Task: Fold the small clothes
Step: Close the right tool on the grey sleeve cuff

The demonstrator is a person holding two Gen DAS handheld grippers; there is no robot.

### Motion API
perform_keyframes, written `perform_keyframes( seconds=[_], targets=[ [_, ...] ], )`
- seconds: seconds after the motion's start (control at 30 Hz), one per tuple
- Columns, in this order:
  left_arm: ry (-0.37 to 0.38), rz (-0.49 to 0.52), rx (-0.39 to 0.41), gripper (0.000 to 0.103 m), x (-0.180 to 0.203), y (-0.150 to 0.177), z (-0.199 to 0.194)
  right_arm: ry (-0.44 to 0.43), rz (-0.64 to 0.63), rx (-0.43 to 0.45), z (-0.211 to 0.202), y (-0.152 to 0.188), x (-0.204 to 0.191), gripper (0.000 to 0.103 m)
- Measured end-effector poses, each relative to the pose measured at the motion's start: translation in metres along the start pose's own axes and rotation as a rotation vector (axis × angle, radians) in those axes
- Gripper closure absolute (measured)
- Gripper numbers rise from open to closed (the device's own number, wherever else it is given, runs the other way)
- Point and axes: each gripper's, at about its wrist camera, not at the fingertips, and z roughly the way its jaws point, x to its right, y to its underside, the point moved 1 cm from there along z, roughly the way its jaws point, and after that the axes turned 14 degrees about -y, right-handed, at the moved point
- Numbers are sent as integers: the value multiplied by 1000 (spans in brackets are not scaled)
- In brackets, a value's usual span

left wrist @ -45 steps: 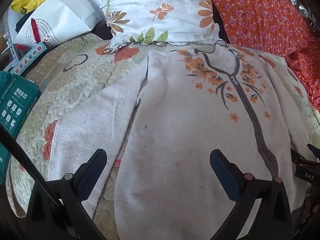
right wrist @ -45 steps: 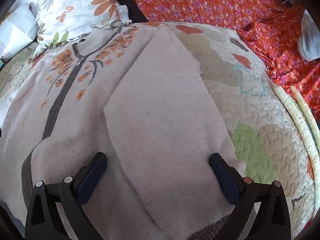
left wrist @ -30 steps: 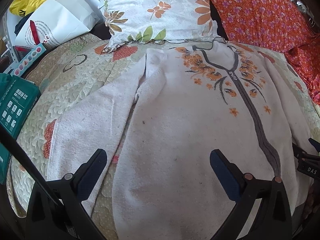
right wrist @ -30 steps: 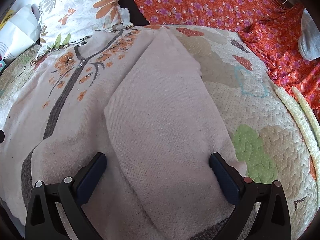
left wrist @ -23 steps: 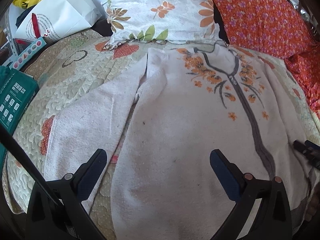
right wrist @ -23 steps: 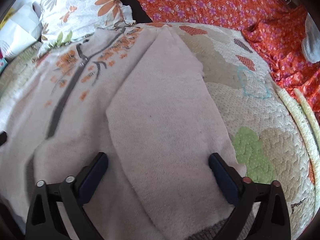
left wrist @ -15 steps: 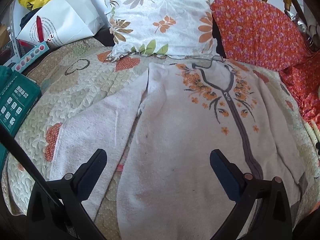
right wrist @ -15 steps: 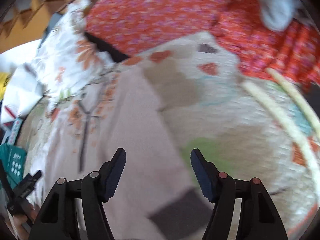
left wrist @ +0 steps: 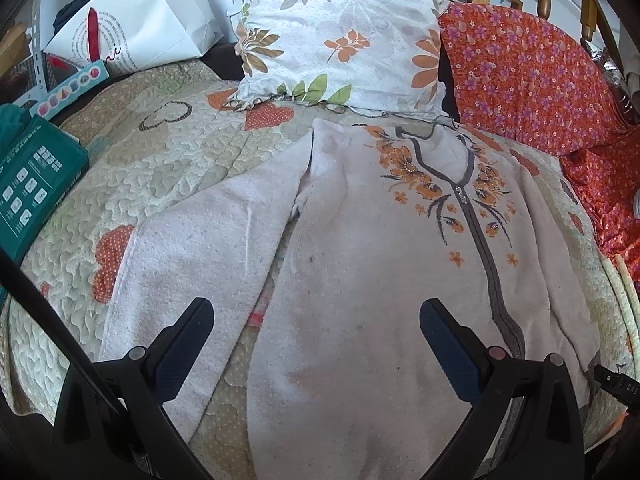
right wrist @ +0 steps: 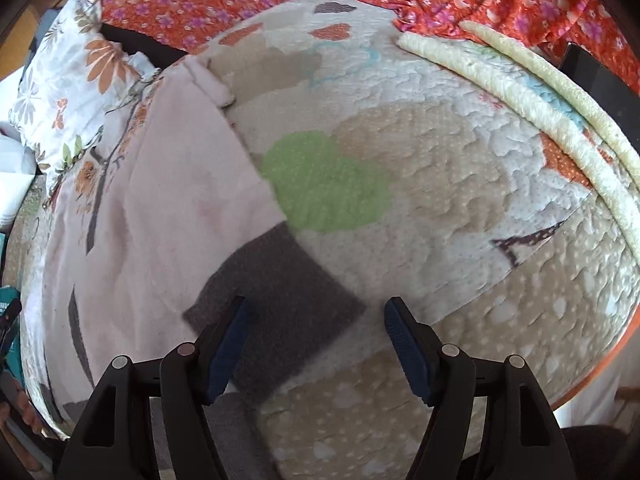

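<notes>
A pale pink zip-up jacket [left wrist: 360, 248] with orange flower embroidery and a grey zip lies face up on the quilted bed cover [left wrist: 160, 160]. Its left sleeve [left wrist: 192, 256] lies spread out to the side. My left gripper [left wrist: 316, 328] is open and empty, hovering over the jacket's lower body. In the right wrist view the jacket [right wrist: 160, 200] fills the left side and its right sleeve ends in a dark grey cuff [right wrist: 276, 288]. My right gripper [right wrist: 316, 332] is open, partly narrowed, and hangs just over that cuff, holding nothing.
A floral pillow [left wrist: 340, 32] and an orange flowered cloth [left wrist: 520, 80] lie behind the jacket. A white paper bag [left wrist: 136, 32] and a green box [left wrist: 32, 184] sit at the left. The quilt's rolled edge [right wrist: 520, 92] runs at the right, with a dark flat object [right wrist: 596, 76] beyond it.
My right gripper has swung right and pulled back from over the sleeve to its grey cuff, and its jaws have narrowed. My left gripper has lifted back a little; the jacket lies as before.
</notes>
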Motion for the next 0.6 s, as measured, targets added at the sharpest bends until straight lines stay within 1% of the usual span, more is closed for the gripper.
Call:
perform_keyframes(
  seconds=[0.03, 0.07, 0.1, 0.13, 0.17, 0.2, 0.23, 0.3, 0.37, 0.43, 0.5, 0.53, 0.57, 0.6],
  targets=[
    [0, -6, -3, 0, -1, 0, 0, -12, 13, 3, 0, 0, -2, 55],
    [4, -12, -11, 0, -2, -1, 0, -20, 25, 6, -1, -2, -3, 71],
    [5, -19, -11, 0, -4, -2, 0, -42, 42, 12, -4, -7, -1, 94],
    [4, -26, -9, 0, -6, -4, -1, -81, 67, 35, -13, -14, 4, 94],
    [1, -41, -6, 0, -11, -6, -2, -81, 87, 73, -25, -25, 9, 94],
    [5, -52, -10, 0, -14, -8, -2, -67, 94, 95, -33, -34, 13, 94],
    [1, -60, -2, 0, -18, -10, -3, -38, 106, 152, -54, -52, 24, 94],
    [0, -96, -5, 0, -29, -16, -2, 47, 123, 228, -86, -77, 42, 94],
    [6, -140, -22, 0, -42, -21, -1, 163, 139, 297, -114, -104, 61, 95],
    [7, -178, -25, 0, -53, -26, 0, 304, 160, 358, -139, -128, 79, 95],
    [-3, -222, -18, 0, -67, -32, 1, 430, 174, 397, -158, -148, 91, 95],
    [-9, -237, -15, 0, -73, -34, 0, 451, 179, 403, -162, -155, 95, 95],
    [-18, -250, -11, 0, -78, -36, 0, 449, 189, 400, -164, -161, 94, 95],
    [-28, -264, -9, 0, -85, -39, 0, 428, 195, 394, -163, -165, 88, 95]
  ],
)
